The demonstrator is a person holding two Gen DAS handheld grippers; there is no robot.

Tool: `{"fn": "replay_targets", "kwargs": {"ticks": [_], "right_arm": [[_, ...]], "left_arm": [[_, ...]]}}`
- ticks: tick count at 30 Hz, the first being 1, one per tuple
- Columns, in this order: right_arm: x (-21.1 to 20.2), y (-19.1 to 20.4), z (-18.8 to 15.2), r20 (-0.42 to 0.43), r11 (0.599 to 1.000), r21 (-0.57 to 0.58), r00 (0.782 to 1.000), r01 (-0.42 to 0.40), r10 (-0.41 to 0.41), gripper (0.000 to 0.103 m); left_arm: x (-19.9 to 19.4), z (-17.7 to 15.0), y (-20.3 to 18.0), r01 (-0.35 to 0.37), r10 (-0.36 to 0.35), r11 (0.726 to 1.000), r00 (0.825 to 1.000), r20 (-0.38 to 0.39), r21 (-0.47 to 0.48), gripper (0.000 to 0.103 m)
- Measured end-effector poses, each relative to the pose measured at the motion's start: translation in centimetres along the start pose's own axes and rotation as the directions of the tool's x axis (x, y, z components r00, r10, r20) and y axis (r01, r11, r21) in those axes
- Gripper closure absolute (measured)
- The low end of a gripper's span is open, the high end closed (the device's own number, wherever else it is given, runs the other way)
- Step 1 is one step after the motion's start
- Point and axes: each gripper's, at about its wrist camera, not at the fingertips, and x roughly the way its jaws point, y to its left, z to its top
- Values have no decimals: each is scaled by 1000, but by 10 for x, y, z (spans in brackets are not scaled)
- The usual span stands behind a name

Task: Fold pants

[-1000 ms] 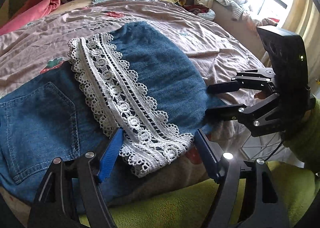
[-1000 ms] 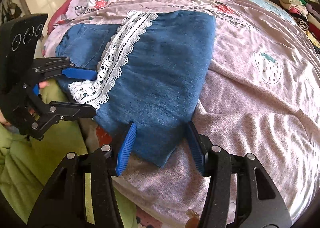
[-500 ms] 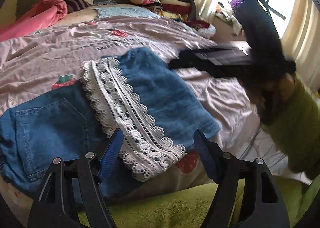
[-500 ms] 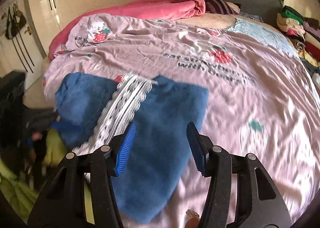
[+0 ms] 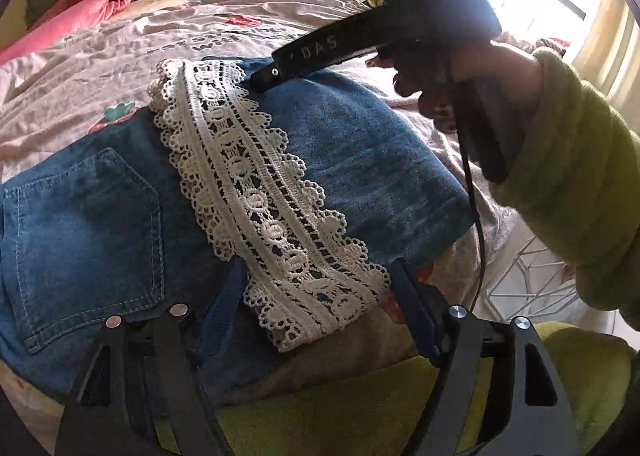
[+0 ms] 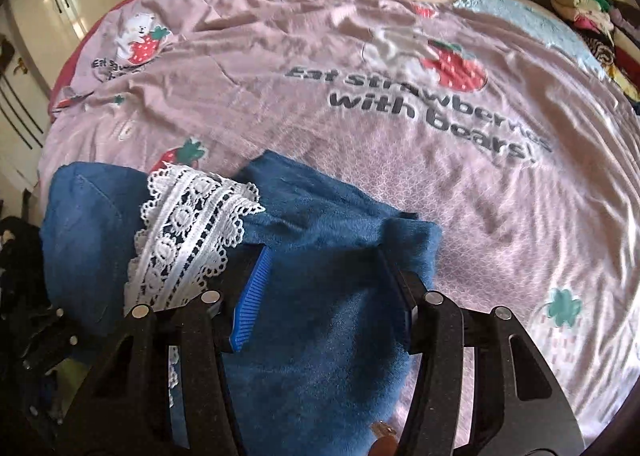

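2 grippers work over the pants (image 5: 360,160), blue denim with a white lace hem (image 5: 264,192), lying folded on the near edge of a pink bedspread (image 6: 400,104). The left gripper (image 5: 316,304) is opening, its jaws either side of the lace end without pressing it. The right gripper (image 6: 324,288) stands half open above the denim, holding nothing. Denim is soft but fairly heavy; a folded edge looks the best hold, since lace may snag. The bedspread reads "Eat strawberries with bears!"; beyond the lace, the right gripper's body shows "DAS".

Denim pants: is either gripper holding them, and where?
Nothing is held. The left gripper stands open astride the lace hem; the right gripper is open over the folded denim pants, pads not pinching cloth.
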Motion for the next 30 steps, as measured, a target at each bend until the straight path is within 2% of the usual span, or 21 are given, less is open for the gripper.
{"fn": "replay_targets", "kwargs": {"ticks": [4, 5, 7, 10, 13, 16, 21, 30], "right_arm": [[1, -1, -2, 9, 1000, 6, 1000, -8, 8, 57], [-1, -1, -2, 15, 1000, 7, 1000, -7, 7, 57], [-7, 0, -2, 36, 1000, 5, 999, -3, 3, 56], [-22, 1, -3, 79, 1000, 23, 997, 7, -9, 46], [-33, 0, -5, 105, 999, 34, 994, 1, -5, 41], [-46, -1, -9, 128, 999, 45, 992, 3, -9, 33], [-62, 0, -12, 158, 998, 56, 987, 2, -11, 26], [-87, 23, -5, 210, 1000, 8, 978, -3, 2, 18]], "left_arm": [[-1, 1, 1, 7, -7, 1000, 1000, 4, -6, 28], [-1, 1, 1, -2, 2, 1000, 1000, 2, -11, 19], [-5, 1, 2, -10, 10, 1000, 1000, 5, -22, 17], [-14, 3, 5, -17, 18, 999, 999, 29, -40, 15], [-24, 5, 9, -38, 41, 998, 998, 49, -55, 10], [-29, 6, 11, -81, 84, 995, 995, 50, -56, 4], [-40, 7, 14, -147, 151, 987, 987, 58, -68, 5], [-66, 5, 29, -205, 219, 970, 971, 98, -130, 5]]}}
